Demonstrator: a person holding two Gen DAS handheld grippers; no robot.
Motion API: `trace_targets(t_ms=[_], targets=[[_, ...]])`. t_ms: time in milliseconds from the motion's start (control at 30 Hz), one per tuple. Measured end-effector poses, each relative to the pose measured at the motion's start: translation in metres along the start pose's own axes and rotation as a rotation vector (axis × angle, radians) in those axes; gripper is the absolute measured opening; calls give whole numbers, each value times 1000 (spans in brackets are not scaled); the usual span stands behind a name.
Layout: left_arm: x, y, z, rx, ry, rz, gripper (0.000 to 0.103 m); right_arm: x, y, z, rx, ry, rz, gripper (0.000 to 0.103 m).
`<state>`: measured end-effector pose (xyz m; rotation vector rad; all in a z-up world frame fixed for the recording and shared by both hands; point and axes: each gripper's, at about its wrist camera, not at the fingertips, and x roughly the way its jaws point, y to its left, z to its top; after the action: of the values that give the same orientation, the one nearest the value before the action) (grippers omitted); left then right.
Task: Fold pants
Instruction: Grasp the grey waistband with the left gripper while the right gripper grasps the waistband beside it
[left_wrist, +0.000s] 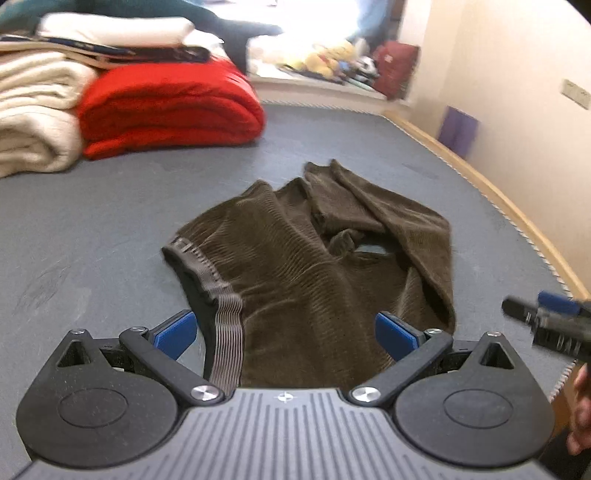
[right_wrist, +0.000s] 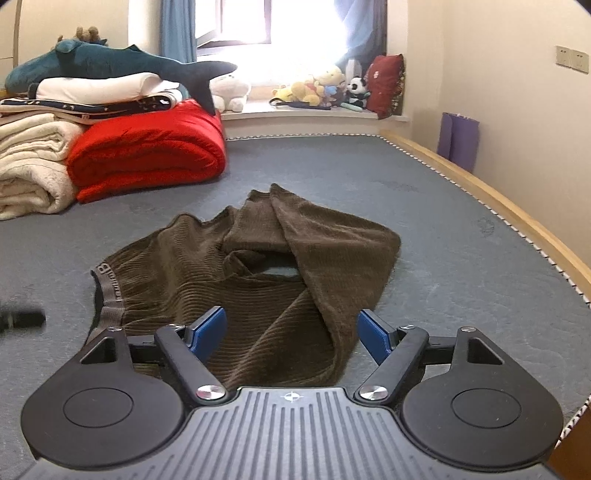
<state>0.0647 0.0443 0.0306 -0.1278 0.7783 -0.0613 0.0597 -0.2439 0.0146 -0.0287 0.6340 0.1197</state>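
Brown corduroy pants (left_wrist: 295, 258) lie crumpled on the grey mattress (left_wrist: 110, 221), with the lettered waistband (left_wrist: 199, 266) on the left and a leg doubled back across them on the right. My left gripper (left_wrist: 285, 334) hovers open over their near waist end, and its blue pads (left_wrist: 173, 334) stand clear of the cloth. In the right wrist view the same pants (right_wrist: 229, 273) spread ahead. My right gripper (right_wrist: 293, 334) is open above the doubled leg's near fold (right_wrist: 325, 332), which lies between the fingers without being pressed. The right gripper (left_wrist: 546, 321) also shows, blurred, at the left wrist view's edge.
A folded red blanket (right_wrist: 147, 155) and cream blankets (right_wrist: 33, 166) are stacked at the far left, with a plush shark (right_wrist: 110, 62) on top. The wooden bed frame (right_wrist: 498, 199) runs along the right. Plush toys (right_wrist: 321, 88) line the window sill. A purple mat (right_wrist: 458, 140) leans on the wall.
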Motion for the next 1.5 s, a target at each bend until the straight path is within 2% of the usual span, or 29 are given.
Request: trace_targets(t_ms=[33, 67, 133, 167, 233, 267, 333, 400, 533, 600, 667, 733, 800, 867, 967, 1000, 1067, 1200, 1233, 1267, 1300, 1333, 1367, 1400, 1433, 1500], targets=[[5, 12, 11, 3, 10, -35, 75, 0, 3, 0, -6, 0, 11, 77], [12, 25, 21, 2, 20, -47, 45, 1, 6, 0, -17, 1, 22, 75], [26, 51, 32, -20, 43, -33, 24, 4, 14, 0, -43, 10, 54, 57], [36, 65, 33, -35, 44, -35, 21, 6, 19, -1, -58, 21, 75, 52], [56, 89, 26, -67, 54, -31, 20, 12, 30, -3, -92, 47, 113, 41], [72, 103, 20, -112, 102, -26, 20, 15, 37, -4, -113, 60, 129, 40], [101, 127, 14, -240, 221, -42, 20, 22, 53, -8, -162, 88, 161, 40], [121, 143, 15, -325, 253, -91, 21, 33, 75, -14, -224, 128, 202, 40], [148, 156, 9, -402, 304, -132, 23, 57, 119, -35, -354, 214, 271, 42], [162, 162, 4, -448, 336, -167, 28, 69, 139, -47, -413, 252, 301, 43], [173, 163, 0, -458, 364, -171, 43, 80, 158, -59, -476, 294, 325, 44], [187, 163, -3, -466, 385, -175, 48, 89, 175, -69, -536, 308, 357, 57], [198, 164, -8, -492, 407, -180, 48, 96, 187, -81, -600, 323, 354, 61], [210, 166, -13, -521, 427, -195, 48, 106, 200, -93, -672, 338, 347, 61], [224, 163, -18, -526, 445, -189, 48, 116, 208, -105, -741, 351, 334, 66], [228, 161, -19, -519, 444, -194, 48, 117, 208, -107, -752, 331, 329, 71], [232, 159, -19, -505, 419, -211, 51, 120, 207, -105, -749, 314, 329, 71], [234, 159, -19, -513, 391, -223, 51, 128, 195, -96, -684, 330, 338, 62], [232, 157, -19, -492, 388, -217, 48, 128, 194, -95, -677, 333, 343, 55], [231, 150, -18, -442, 388, -195, 38, 127, 194, -94, -682, 330, 344, 51], [229, 146, -17, -391, 387, -168, 33, 125, 195, -94, -704, 320, 342, 42], [226, 143, -17, -368, 384, -160, 26, 124, 197, -95, -730, 308, 338, 31], [222, 144, -16, -382, 382, -162, 18, 119, 199, -94, -753, 295, 337, 27], [217, 146, -14, -401, 375, -160, 17, 116, 201, -93, -758, 287, 344, 14], [210, 148, -11, -413, 359, -156, 15, 112, 201, -89, -752, 279, 360, 7], [189, 150, -2, -410, 310, -142, 14, 99, 203, -83, -748, 255, 419, 7]])
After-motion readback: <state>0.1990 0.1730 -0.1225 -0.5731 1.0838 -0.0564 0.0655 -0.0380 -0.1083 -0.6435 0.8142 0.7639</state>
